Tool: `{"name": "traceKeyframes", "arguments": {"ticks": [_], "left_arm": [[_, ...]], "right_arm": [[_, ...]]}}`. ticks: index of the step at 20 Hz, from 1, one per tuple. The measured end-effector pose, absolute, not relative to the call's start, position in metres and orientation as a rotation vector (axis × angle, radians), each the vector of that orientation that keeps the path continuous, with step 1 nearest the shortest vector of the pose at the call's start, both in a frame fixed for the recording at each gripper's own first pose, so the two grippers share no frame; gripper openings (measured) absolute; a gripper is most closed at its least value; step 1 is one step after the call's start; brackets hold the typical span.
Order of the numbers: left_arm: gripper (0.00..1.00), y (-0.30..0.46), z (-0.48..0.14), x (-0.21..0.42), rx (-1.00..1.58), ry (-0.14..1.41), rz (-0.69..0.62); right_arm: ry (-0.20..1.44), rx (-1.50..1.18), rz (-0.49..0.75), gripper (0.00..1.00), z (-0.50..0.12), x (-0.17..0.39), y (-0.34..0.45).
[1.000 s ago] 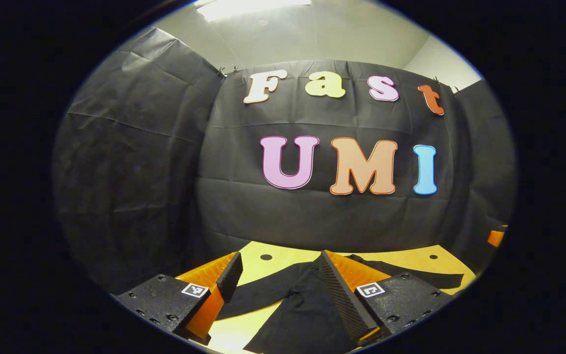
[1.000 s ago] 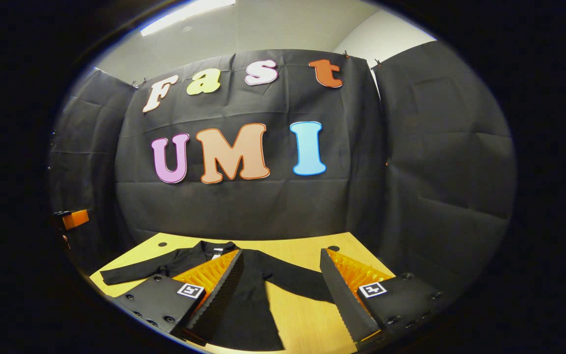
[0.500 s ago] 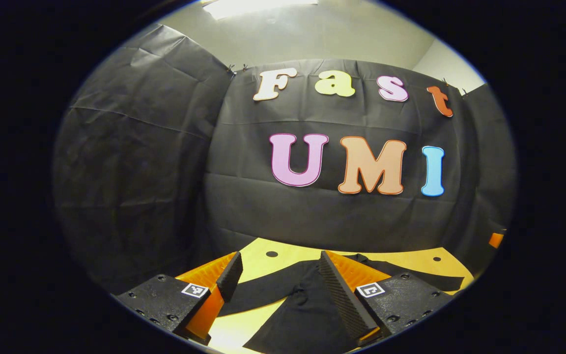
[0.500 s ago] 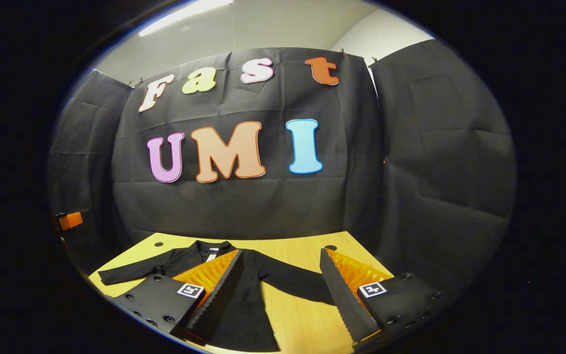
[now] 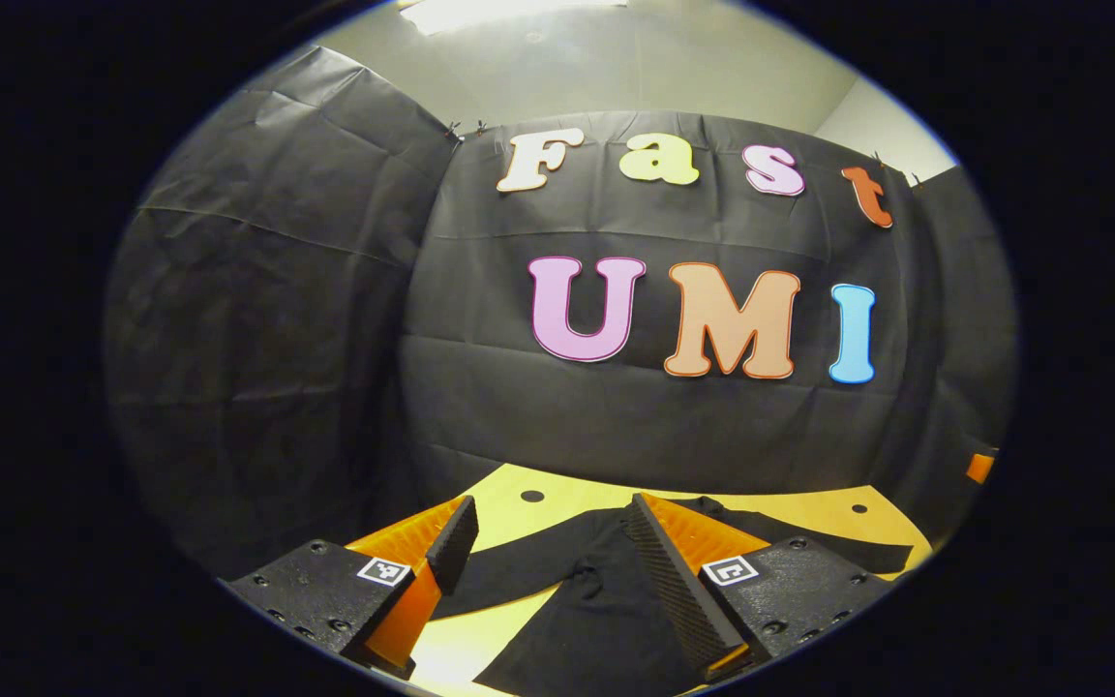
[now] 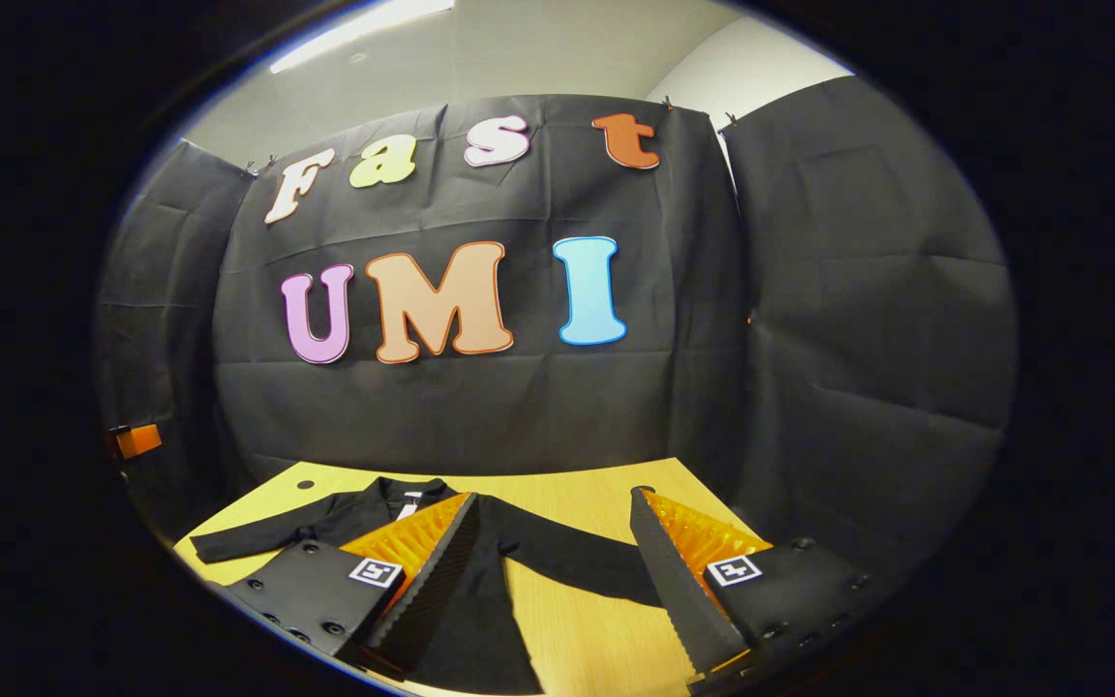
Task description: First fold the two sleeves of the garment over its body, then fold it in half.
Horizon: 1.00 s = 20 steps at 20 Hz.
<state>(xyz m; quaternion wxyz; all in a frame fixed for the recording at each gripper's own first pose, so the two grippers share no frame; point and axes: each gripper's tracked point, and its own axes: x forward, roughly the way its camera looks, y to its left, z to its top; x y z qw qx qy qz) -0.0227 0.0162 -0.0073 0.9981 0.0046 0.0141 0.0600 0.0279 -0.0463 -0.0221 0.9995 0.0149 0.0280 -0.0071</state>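
A black long-sleeved garment (image 6: 480, 620) lies flat on the yellow wooden table (image 6: 596, 629), both sleeves spread out sideways and its collar toward the back wall. In the right gripper view my right gripper (image 6: 557, 571) hovers open above its body and one outstretched sleeve (image 6: 567, 557). The left gripper view shows the same garment (image 5: 596, 620), where my left gripper (image 5: 553, 566) is open over the other sleeve (image 5: 509, 581) and the shoulder. Nothing is held between either pair of fingers.
Black cloth walls close the booth on three sides right behind the table. Small dark holes (image 5: 531, 496) mark the table top near its back edge. A small orange object (image 6: 136, 440) sits at the booth's side.
Both views have shifted only slightly, drifting a little over the garment. The garment lies as before and both grippers stay open.
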Motion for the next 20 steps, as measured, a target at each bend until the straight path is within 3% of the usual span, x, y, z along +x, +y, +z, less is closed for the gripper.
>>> {"name": "traceKeyframes", "arguments": {"ticks": [20], "left_arm": [[0.92,0.034,-0.021,-0.039,0.033,0.062,0.247]], "right_arm": [[0.118,-0.011,-0.186,0.98,-0.055,0.084,-0.151]]}}
